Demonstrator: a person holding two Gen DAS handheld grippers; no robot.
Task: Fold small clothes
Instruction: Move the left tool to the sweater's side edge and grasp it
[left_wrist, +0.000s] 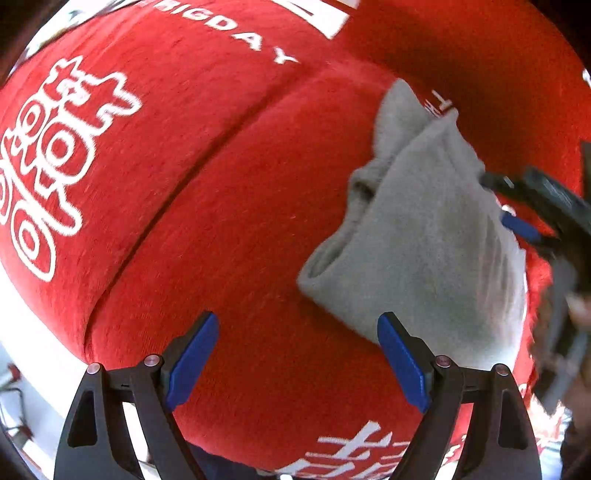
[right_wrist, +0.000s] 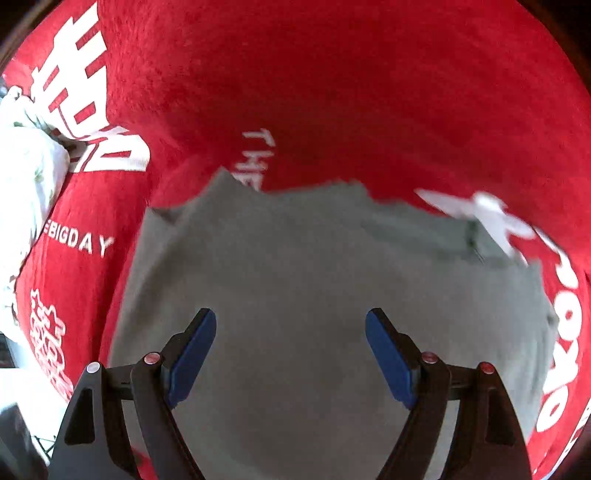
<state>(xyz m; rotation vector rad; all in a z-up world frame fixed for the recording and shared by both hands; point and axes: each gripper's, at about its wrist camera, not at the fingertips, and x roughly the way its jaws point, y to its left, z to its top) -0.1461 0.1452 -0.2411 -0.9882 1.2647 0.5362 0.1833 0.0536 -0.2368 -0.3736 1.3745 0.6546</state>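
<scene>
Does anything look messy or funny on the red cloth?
Nothing is spilled or broken. The small grey fabric garment on the red cloth with white lettering looks untidy: bunched and rumpled along one edge, not a neat flat fold. Both the left gripper and right gripper are open, holding nothing.

The red cloth (right_wrist: 332, 92) is showing white print: "THE BIG DAY" (right_wrist: 79, 245) left of the grey garment (right_wrist: 295, 277), and large Chinese characters (left_wrist: 55, 166) too stylised to read.
</scene>
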